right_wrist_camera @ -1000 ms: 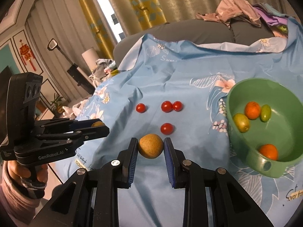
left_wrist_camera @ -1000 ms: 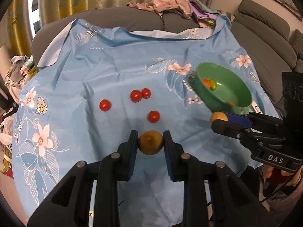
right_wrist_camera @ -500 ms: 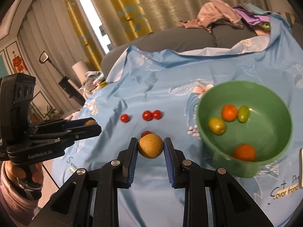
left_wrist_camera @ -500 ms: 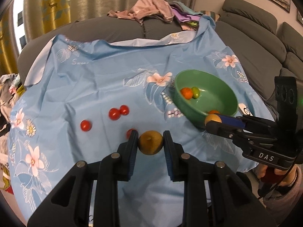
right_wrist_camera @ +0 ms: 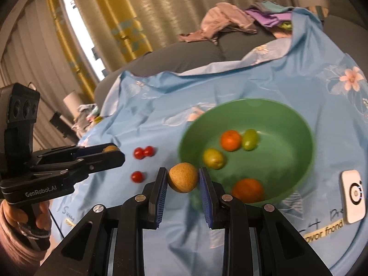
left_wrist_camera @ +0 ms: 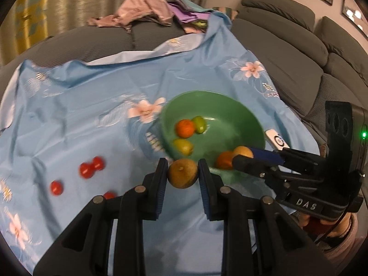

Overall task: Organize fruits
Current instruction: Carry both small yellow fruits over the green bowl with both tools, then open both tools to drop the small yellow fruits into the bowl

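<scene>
A blue floral cloth (left_wrist_camera: 96, 105) drapes my grey sofa (left_wrist_camera: 287, 53), with gold curtains (right_wrist_camera: 119, 23) and heaped clothes (left_wrist_camera: 147, 11) behind it. The green bowl (right_wrist_camera: 296, 124) sits on the cloth holding two oranges (right_wrist_camera: 231, 140), a green fruit (right_wrist_camera: 249, 139) and a yellow-green one (right_wrist_camera: 212, 158); red cherry tomatoes (right_wrist_camera: 143, 153) lie on the cloth left of the bowl, a white card (right_wrist_camera: 353, 195) just right of it. My left tongs (left_wrist_camera: 182, 174) clamp a brown fruit (left_wrist_camera: 182, 176) at the bowl's near rim; my right tongs (right_wrist_camera: 182, 179) clamp a tan fruit (right_wrist_camera: 182, 177) there too.
</scene>
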Available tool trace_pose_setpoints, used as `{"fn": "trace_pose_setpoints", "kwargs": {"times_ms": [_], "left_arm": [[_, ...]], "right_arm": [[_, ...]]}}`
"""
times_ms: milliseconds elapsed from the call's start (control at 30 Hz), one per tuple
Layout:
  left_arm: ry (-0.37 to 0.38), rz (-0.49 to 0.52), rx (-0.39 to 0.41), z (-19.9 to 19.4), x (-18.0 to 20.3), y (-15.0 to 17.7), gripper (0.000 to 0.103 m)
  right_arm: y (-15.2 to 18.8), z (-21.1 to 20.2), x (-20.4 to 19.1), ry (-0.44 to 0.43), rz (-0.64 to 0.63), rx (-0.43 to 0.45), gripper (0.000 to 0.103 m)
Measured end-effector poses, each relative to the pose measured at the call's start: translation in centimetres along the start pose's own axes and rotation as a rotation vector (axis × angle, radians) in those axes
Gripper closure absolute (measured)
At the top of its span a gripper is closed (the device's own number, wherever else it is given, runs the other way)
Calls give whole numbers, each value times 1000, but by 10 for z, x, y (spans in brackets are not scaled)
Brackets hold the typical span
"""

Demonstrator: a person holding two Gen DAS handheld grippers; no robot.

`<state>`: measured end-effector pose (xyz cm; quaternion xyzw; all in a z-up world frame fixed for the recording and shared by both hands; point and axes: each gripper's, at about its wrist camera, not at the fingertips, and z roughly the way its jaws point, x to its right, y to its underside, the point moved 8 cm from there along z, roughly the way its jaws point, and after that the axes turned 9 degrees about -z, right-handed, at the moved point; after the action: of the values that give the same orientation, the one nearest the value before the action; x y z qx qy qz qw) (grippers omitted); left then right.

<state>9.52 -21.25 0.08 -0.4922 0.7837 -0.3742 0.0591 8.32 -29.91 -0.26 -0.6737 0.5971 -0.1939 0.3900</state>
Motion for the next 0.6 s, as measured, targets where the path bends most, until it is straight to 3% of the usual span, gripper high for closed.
{"fn": "trace_pose_setpoints", "kwargs": {"times_ms": [267,600], "left_arm": [[33,42,-58,50,24,-7,76],[18,46,-101,73,23,-2,73]], "right_arm": [[6,3,34,67,36,-11,73],[12,11,49,75,81,-37,73]]}}
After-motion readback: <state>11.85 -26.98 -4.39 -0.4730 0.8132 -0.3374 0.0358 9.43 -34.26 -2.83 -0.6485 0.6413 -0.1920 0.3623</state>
